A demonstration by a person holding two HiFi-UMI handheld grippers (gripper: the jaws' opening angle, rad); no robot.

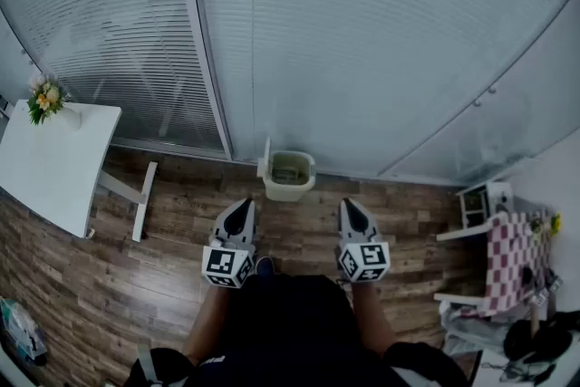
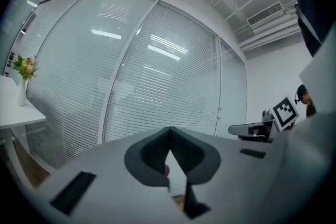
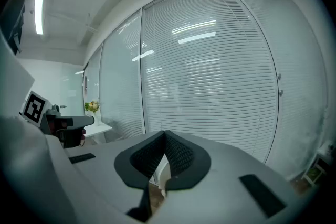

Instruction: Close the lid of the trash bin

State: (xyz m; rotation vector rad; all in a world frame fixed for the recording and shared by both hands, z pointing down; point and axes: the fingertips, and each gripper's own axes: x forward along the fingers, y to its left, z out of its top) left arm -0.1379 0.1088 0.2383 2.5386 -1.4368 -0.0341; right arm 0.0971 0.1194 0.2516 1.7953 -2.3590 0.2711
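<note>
Trash bin (image 1: 289,177) stands ahead, between left gripper (image 1: 244,204) and right gripper (image 1: 350,204).

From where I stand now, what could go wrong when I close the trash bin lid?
1. The lid stands upright at the left rim of the trash bin, near the blinds; a swipe from the right could push it further open.
2. The bin stands free on the floor; a hard push might slide it.

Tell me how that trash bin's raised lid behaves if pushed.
The lid stands upright on the left rim of the trash bin, so it probably pivots down with a light push. The bin looks small and plastic, likely light, and may slide on the wood floor.
</note>
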